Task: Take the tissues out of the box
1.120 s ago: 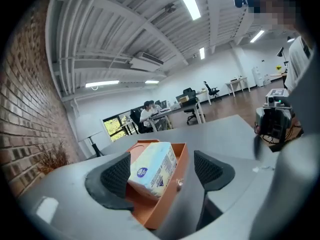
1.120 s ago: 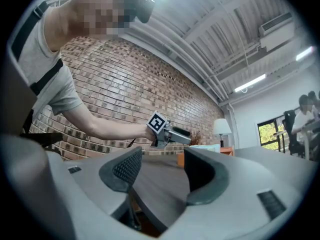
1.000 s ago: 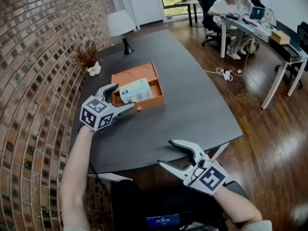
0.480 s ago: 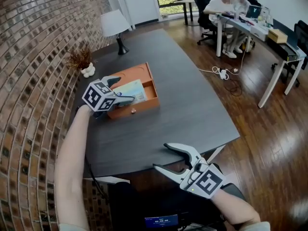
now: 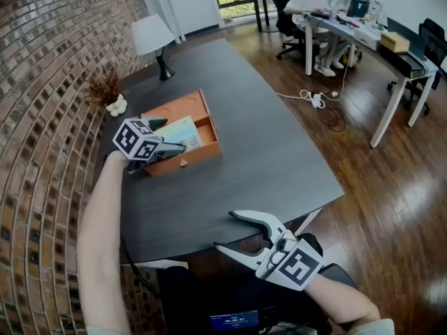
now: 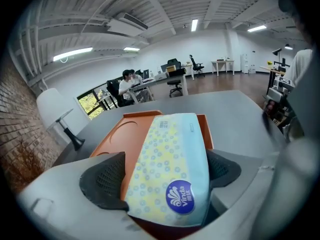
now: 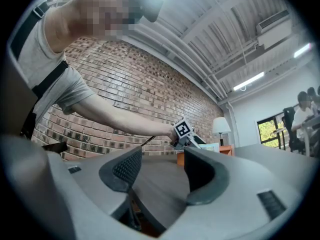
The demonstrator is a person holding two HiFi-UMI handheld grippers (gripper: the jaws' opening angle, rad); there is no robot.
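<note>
A pale blue-and-yellow tissue pack point(image 5: 183, 131) lies in an orange wooden box point(image 5: 200, 106) on the dark table. My left gripper point(image 5: 171, 135) reaches down over the box's near left side. In the left gripper view the tissue pack point(image 6: 170, 164) fills the gap between the fingers of the left gripper point(image 6: 165, 174), and the box point(image 6: 117, 136) shows behind it. These jaws have just been opening; they stand wide, one either side of the pack, and no squeeze on it shows. My right gripper point(image 5: 225, 230) hovers open and empty off the table's near edge; the right gripper point(image 7: 162, 169) points level toward the left arm.
A white lamp point(image 5: 151, 36) and a dried plant in a white vase point(image 5: 105, 91) stand at the table's far left by the brick wall. People sit at desks point(image 5: 349, 19) at the back right. A power strip point(image 5: 314, 102) lies on the wooden floor.
My left gripper has moved forward and down onto the tissue pack, tilting more steeply. The right gripper has stayed in place.
</note>
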